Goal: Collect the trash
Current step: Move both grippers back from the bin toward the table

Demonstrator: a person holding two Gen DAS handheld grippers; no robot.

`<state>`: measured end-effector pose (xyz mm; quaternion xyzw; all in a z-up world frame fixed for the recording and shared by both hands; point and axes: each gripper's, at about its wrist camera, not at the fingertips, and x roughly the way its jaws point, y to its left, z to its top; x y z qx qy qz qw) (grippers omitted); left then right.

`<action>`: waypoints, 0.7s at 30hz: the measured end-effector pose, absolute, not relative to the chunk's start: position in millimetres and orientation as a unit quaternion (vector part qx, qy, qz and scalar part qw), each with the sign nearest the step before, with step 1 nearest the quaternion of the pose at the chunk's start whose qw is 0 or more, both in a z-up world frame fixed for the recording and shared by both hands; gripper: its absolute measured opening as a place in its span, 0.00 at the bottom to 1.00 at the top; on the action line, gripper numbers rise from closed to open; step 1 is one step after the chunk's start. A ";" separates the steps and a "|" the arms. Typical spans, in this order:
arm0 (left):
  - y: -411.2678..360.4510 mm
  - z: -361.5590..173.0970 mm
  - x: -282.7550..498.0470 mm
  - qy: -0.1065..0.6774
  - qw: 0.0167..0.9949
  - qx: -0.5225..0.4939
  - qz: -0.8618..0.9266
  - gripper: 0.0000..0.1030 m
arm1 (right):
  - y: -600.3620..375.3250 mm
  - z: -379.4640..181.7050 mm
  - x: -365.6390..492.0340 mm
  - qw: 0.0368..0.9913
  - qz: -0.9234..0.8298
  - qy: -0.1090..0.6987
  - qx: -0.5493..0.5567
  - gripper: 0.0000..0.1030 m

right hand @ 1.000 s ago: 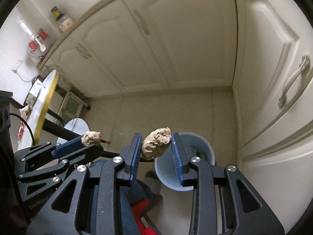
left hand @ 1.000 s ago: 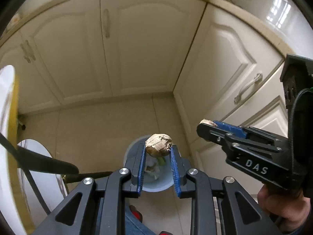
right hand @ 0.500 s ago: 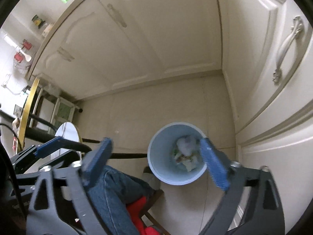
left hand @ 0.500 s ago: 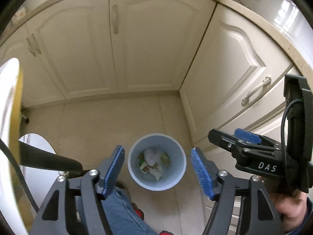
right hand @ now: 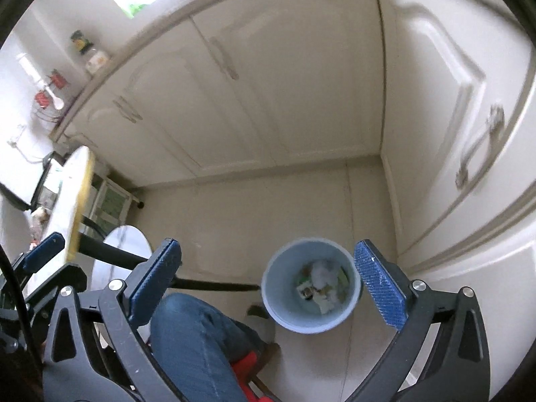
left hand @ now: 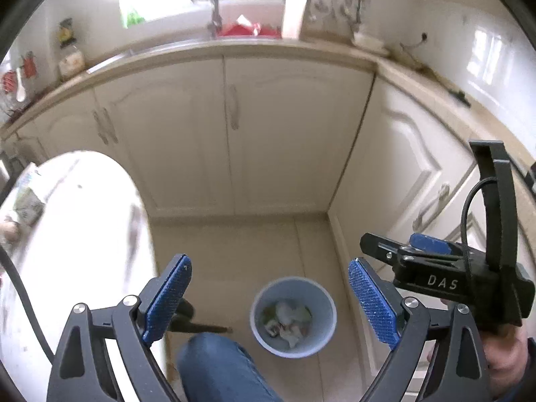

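Note:
A pale blue bin [left hand: 301,286] stands on the tiled floor in the cabinet corner, with crumpled paper and wrappers [left hand: 288,318] inside. My left gripper [left hand: 268,263] hangs above it, its jaws opening wide with nothing between the blue pads. In the right wrist view the same bin [right hand: 286,268] and its trash [right hand: 321,278] lie below my right gripper [right hand: 267,245], whose jaws are also opening and hold nothing. The right gripper's body [left hand: 435,278] shows at the right of the left wrist view, with a hand under it.
Cream cabinet doors [left hand: 284,140] close the corner behind and right of the bin. A white round table [left hand: 83,234] with a yellow rim [right hand: 80,201] is at the left, with a paper packet [left hand: 30,197] on it. A knee in jeans [right hand: 194,335] is just left of the bin.
Both grippers were shut on brown crumpled wads over the bin; both have opened wide and the wads are gone from them. Both views rose; the left one tilted up to the counter.

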<state>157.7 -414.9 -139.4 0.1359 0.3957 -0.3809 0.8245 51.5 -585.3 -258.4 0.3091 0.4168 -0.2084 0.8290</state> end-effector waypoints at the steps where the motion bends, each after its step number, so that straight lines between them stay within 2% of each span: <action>1: -408.8 -133.5 155.0 0.389 0.829 0.130 -0.379 0.90 | -582.4 -249.6 53.6 0.834 -0.206 0.411 0.305 1.00; 12: -292.1 -70.3 128.3 0.305 0.890 0.070 -0.332 0.94 | -523.0 -152.1 83.5 0.890 -0.161 0.344 0.252 1.00; 21: -195.6 -58.7 106.1 0.275 0.922 0.035 -0.268 0.94 | -441.0 -94.3 123.2 0.922 -0.105 0.310 0.208 1.00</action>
